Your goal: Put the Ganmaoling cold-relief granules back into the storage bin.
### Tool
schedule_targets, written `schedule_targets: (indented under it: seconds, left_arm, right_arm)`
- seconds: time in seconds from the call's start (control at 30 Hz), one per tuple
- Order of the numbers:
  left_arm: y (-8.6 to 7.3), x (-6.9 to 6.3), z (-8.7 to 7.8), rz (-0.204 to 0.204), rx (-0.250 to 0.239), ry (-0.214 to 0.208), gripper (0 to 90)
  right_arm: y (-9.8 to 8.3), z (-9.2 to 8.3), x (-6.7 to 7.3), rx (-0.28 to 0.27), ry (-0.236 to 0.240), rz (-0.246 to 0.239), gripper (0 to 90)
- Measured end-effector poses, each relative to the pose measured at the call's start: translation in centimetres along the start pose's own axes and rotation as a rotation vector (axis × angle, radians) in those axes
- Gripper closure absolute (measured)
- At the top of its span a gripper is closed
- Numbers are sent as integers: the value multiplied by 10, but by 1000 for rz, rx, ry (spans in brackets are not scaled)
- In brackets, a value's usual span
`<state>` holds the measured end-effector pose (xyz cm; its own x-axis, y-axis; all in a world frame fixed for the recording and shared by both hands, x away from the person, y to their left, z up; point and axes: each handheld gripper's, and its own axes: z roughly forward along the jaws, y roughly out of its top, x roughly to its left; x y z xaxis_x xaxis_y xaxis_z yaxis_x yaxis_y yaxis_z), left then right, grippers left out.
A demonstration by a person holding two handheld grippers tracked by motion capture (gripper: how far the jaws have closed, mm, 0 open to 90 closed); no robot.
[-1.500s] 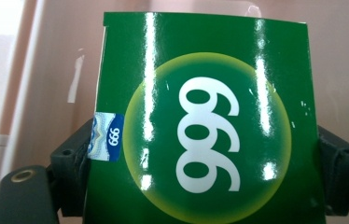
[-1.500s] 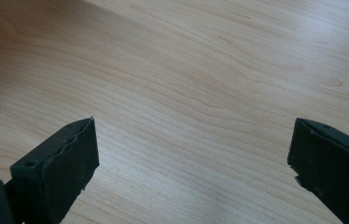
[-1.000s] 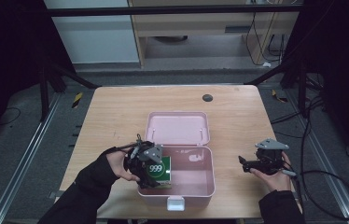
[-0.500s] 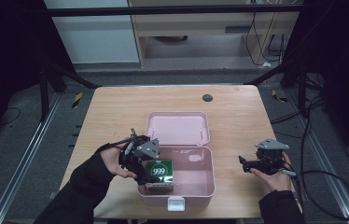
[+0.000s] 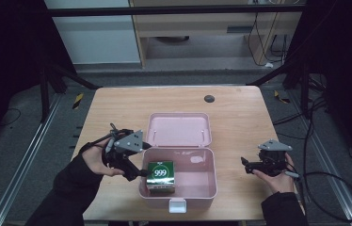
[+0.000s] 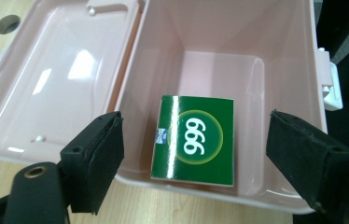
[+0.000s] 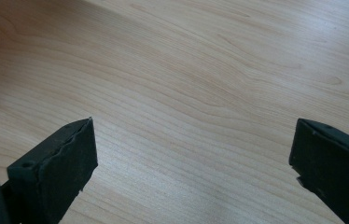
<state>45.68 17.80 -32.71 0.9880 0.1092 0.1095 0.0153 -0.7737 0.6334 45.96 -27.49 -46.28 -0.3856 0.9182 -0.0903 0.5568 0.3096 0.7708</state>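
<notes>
An open pink case (image 5: 210, 181) stands at the table's near middle, its lid (image 5: 179, 129) laid flat behind it. Inside, against the left wall, lies a green box marked 999 (image 5: 161, 175). My left gripper (image 5: 138, 172) hovers just outside the case's left wall. In the left gripper view the green box (image 6: 195, 137) lies in the case (image 6: 219, 28), below and beyond my left gripper (image 6: 193, 123). Its jaws have just been closing and stand apart with nothing between them. My right gripper (image 5: 246, 165) rests open over bare table (image 7: 186, 70), right of the case; it (image 7: 191, 130) holds nothing.
A white latch (image 5: 177, 205) sticks out from the case's front wall. A small dark hole (image 5: 209, 98) sits in the wooden table (image 5: 240, 122) behind the lid. Dark floor, metal frame bars and cables surround the table.
My left gripper has drawn back to the left and upward out of the case, leaving the green box lying inside. The right gripper has stayed in place.
</notes>
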Motion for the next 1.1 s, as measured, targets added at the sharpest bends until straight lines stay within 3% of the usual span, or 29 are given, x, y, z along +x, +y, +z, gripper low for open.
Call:
schedule_targets:
  seconds: [0.2,0.33,0.4,0.5,0.67,0.9,1.1]
  left_arm:
    - [-12,0,-16,-23,-33,39,195]
    - [-29,2,-22,-63,-41,71,218]
    - [-33,2,-23,-63,-32,76,220]
    - [-51,1,-25,-112,-47,99,230]
    - [-66,1,-28,-147,-55,120,233]
    - [-99,1,-24,-236,-61,171,238]
    - [-120,3,-16,-294,-56,182,239]
  right_arm:
    - [0,0,0,0,2,-3,13]
    - [0,0,0,2,1,0,13]
    - [0,0,0,3,1,0,13]
    - [0,0,0,1,-1,-1,12]
    - [0,0,0,2,-2,-1,12]
    - [-1,0,1,1,-5,1,11]
    - [-1,1,1,1,-8,-1,11]
